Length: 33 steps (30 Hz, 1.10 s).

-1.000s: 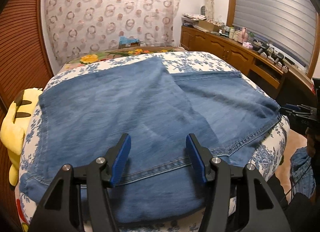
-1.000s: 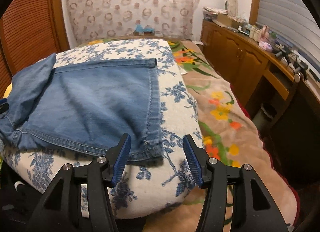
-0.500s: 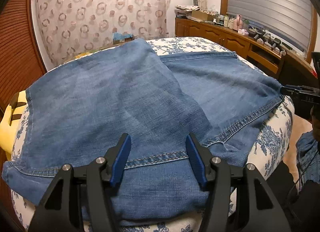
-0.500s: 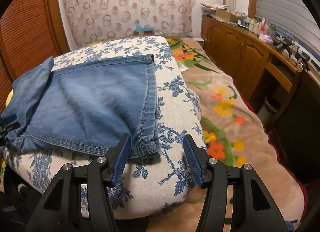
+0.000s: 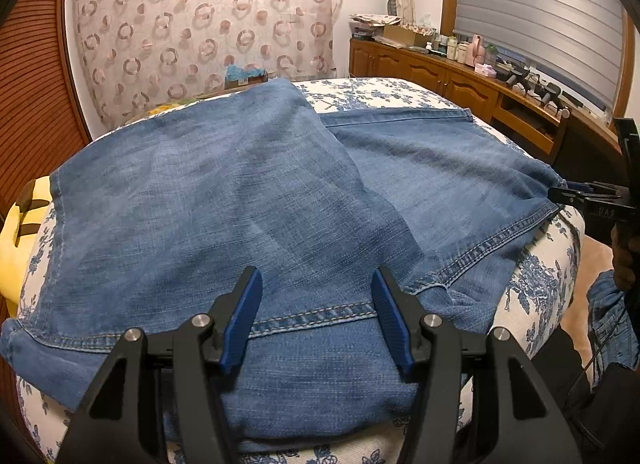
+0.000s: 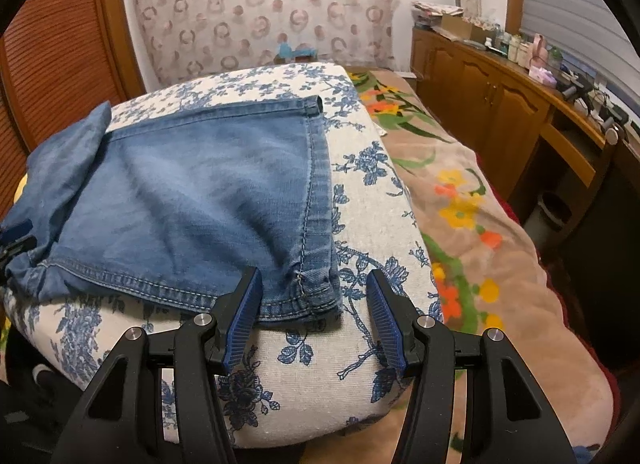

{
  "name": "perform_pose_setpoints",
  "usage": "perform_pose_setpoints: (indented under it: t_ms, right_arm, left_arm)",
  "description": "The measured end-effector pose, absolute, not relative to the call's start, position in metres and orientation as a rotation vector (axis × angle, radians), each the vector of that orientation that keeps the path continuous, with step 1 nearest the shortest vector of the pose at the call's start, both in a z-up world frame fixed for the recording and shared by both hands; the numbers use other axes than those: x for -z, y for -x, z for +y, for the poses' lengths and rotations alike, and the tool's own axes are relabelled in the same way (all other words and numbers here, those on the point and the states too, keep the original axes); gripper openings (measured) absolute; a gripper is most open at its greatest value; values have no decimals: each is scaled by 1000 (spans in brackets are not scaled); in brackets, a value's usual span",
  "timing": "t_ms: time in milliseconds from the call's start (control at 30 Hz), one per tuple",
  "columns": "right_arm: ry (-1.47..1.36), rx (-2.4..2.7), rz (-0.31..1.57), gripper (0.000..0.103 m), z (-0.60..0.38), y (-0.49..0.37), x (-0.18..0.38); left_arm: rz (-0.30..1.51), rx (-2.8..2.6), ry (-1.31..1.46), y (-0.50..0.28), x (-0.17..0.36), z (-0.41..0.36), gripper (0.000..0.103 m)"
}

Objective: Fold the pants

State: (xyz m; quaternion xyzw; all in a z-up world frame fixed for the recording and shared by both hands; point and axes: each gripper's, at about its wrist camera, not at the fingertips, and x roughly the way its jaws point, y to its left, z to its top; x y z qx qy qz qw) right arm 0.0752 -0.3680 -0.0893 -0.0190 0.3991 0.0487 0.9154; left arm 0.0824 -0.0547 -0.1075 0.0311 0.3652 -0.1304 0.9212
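Note:
Blue denim pants lie spread over a white cushion with blue flowers, one part folded over the other. My left gripper is open, its blue pads just above a stitched seam at the near edge. My right gripper is open, straddling the pants' near right corner at the cushion's edge. The pants fill the left of the right wrist view. The right gripper also shows at the far right of the left wrist view, at the denim's edge.
A yellow plush toy sits left of the cushion. A floral blanket covers the bed to the right. A wooden sideboard with bottles runs along the right wall. A patterned curtain hangs behind.
Both grippers have moved forward and closer to the pants. The right gripper's fingers now flank the near corner of the denim. Both stay open.

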Motion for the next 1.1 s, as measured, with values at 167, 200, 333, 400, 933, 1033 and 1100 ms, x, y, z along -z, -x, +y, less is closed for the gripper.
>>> perform_pose_setpoints:
  t_ms: [167, 200, 333, 400, 933, 1033, 1100]
  right_arm:
    - [60, -98, 817, 56, -365, -75, 91]
    - [66, -100, 815, 56, -364, -75, 92]
    - [75, -109, 812, 51, -360, -73, 92]
    - [72, -117, 811, 48, -359, -73, 92]
    - [24, -234, 770, 14, -356, -73, 73]
    - [4, -282, 717, 14, -348, -73, 49]
    - [9, -322, 681, 14, -337, -74, 32]
  left_arm:
    - [750, 269, -62, -83, 107, -54, 57]
    - [750, 269, -62, -83, 107, -54, 57]
    - [749, 268, -63, -82, 107, -54, 57]
    - [749, 269, -62, -82, 107, -53, 57]
    - [734, 265, 8, -80, 88, -42, 57]
    - [720, 250, 20, -80, 81, -36, 57]
    - [709, 235, 34, -81, 76, -29, 57]
